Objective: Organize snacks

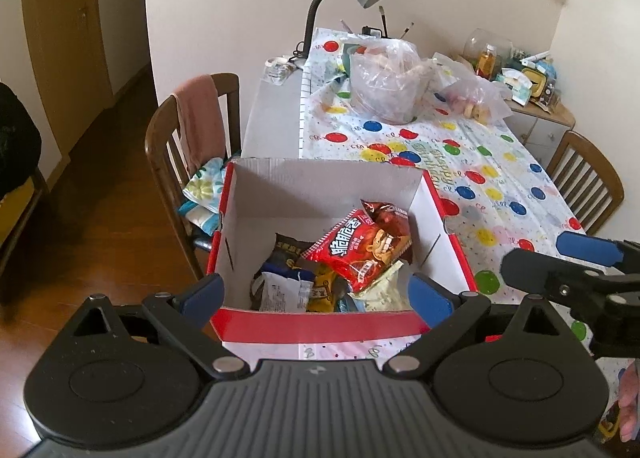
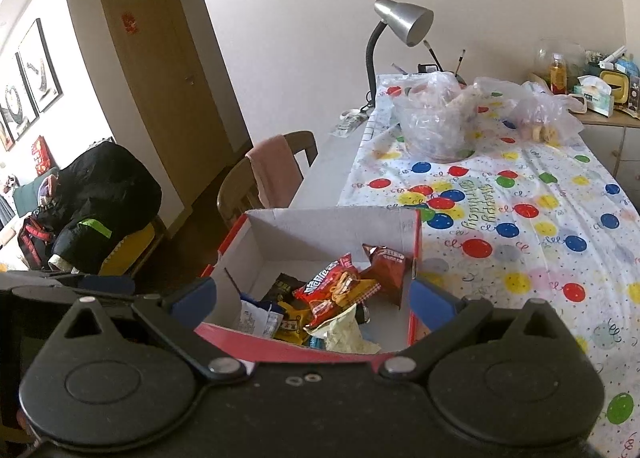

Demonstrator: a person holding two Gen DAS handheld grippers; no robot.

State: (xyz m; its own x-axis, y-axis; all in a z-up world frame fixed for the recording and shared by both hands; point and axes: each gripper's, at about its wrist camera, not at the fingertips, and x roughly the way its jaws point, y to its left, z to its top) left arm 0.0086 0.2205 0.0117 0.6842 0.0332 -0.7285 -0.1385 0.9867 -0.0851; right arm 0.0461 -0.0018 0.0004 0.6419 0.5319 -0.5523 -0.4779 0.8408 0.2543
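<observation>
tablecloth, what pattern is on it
White tablecloth with multicoloured balloons and "happy birthday" lettering; clearest in the right wrist view.

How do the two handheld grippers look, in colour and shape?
Both look alike. The left gripper has a matte black body with a ribbed grey top, two round black discs, silver pivot pins, black linkage bars and blue finger pads. The right gripper shows the same black discs, silver pins and blue pads.

Open box (image 1: 328, 186) top, snacks (image 1: 360, 254) inside

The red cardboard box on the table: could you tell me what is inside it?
The box holds snack packets: a red one on top, dark, white and yellow ones beneath. Anything deeper is covered.
</observation>
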